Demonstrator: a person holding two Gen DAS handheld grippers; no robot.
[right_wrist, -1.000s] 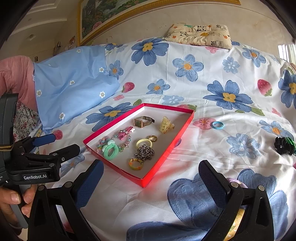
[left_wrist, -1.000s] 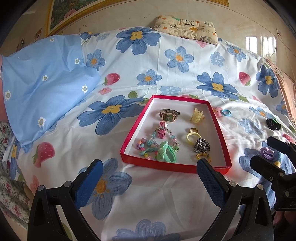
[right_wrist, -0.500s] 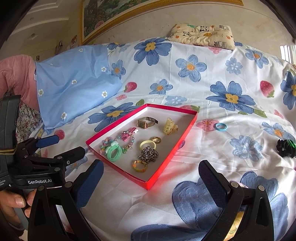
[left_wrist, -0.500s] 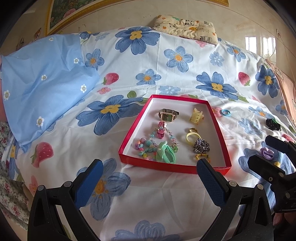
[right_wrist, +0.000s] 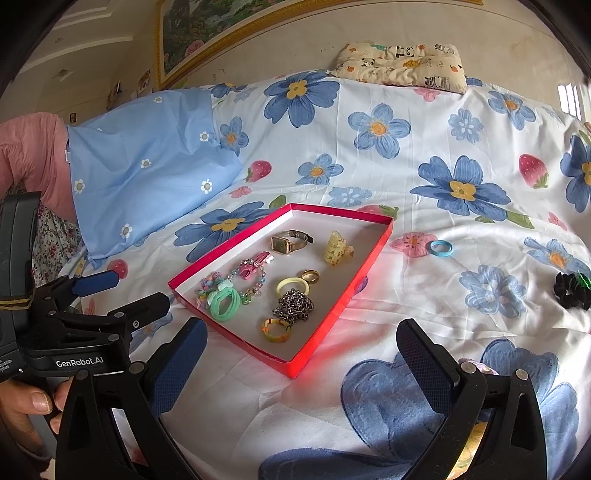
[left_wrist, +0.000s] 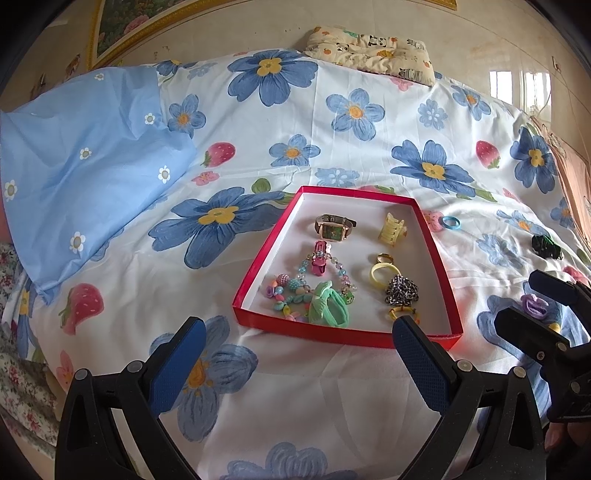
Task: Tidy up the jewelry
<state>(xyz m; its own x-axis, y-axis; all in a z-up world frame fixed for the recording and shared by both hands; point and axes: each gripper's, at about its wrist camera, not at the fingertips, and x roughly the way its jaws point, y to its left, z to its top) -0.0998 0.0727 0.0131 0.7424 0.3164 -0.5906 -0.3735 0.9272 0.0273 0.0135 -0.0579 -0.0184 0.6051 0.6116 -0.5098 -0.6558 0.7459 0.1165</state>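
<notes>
Since a second ago little has changed: the red tray sits slightly lower and nearer in the left wrist view and has drifted a little rightward in the right wrist view, while every piece in it lies where it did. The left hand-held gripper hovers with its jaws spread wide and nothing between them, the tray straight ahead of it; the right hand-held gripper is likewise wide open and empty, with the tray ahead and slightly to its left. Inside the tray lie a square-faced wristwatch, a yellow hair claw, a pink clip on a beaded bracelet, a green hair tie, a gold ring, a pale yellow ring and a heap of metal chain. Outside the tray, beyond it and to the right of the right hand-held gripper, a blue ring and a black scrunchie rest on the bed sheet, white with blue flowers and strawberries. A light blue pillow lies far to the left, a small patterned cushion against the beige wall ahead, and a gold-framed painting hangs above.
</notes>
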